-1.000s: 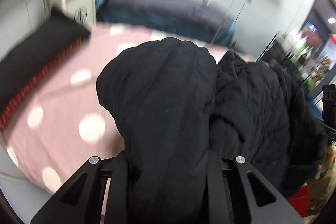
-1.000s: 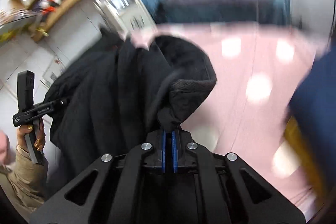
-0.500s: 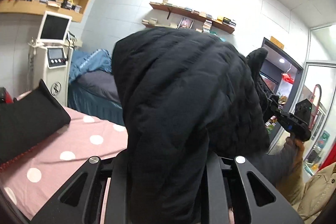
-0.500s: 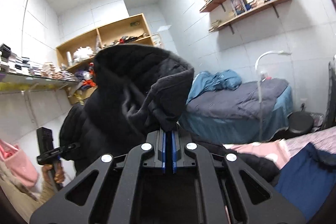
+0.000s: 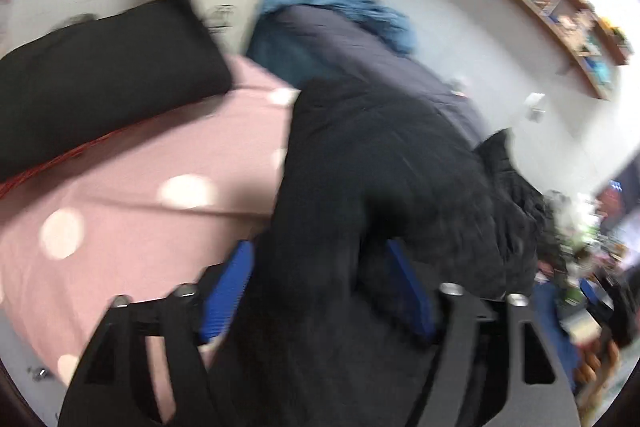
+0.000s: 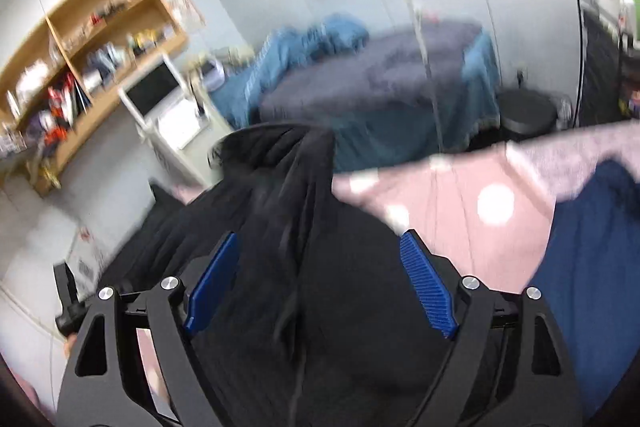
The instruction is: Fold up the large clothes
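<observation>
Black quilted jacket [image 5: 380, 187] lies bunched between both spread hand-held grippers, left hand-held gripper [image 5: 320, 291] and right hand-held gripper [image 6: 320, 283] wide apart, gripping nothing. Puffy, slippery fabric could slump into a heap, spoiling any fold. Beyond, pink dotted bed [image 5: 120, 207], navy garment [image 6: 592, 267], black cushion [image 5: 100, 75].

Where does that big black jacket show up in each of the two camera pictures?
Left wrist view: the black jacket fills the centre and lower right, between the open fingers.
Right wrist view: the black jacket fills the lower centre, between the open fingers.
Shared landmark: the pink dotted bedspread.
</observation>
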`<state>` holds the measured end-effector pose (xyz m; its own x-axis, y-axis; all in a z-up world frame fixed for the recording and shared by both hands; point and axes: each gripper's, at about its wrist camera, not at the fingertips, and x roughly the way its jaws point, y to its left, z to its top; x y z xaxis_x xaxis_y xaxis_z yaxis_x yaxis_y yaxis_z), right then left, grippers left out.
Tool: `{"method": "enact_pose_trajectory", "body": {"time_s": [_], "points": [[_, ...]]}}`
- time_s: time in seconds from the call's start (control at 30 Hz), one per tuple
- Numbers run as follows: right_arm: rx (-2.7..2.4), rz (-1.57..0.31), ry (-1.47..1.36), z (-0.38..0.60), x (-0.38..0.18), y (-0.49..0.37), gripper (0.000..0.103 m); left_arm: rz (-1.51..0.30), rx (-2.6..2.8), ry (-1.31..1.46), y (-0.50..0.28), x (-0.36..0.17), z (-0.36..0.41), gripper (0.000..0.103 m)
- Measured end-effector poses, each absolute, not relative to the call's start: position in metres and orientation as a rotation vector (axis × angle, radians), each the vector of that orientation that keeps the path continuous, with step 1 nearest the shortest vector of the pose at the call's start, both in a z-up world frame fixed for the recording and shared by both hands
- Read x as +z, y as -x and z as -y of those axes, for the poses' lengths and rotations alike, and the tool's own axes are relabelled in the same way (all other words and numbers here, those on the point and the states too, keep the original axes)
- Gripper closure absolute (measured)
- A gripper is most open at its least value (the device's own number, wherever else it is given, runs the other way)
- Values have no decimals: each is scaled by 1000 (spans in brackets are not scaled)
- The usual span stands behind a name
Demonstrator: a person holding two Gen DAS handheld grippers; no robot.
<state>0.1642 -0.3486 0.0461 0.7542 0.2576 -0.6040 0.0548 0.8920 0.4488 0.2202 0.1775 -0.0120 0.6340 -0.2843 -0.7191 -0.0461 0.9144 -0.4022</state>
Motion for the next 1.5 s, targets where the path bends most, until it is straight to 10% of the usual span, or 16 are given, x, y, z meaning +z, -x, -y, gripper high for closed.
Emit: {"method": "enact_pose_trajectory", "body": {"time_s": [0.5,0.83,1.03,1.5], "points": [[-187,-805,-56,302,-55,-25,21,-936,-22,-32,-88,-97,-136,6],[-125,-1016,-451,351,-92,46,17,-977,-123,-14,-60,-119,-84,6],[7,-1096,-360,297,-109,46,77,-1006,-189,-40,-51,-129,-47,6],[-175,-758,319,340,57,5,94,-897,-229,-213,-87,-106,5,6]]}}
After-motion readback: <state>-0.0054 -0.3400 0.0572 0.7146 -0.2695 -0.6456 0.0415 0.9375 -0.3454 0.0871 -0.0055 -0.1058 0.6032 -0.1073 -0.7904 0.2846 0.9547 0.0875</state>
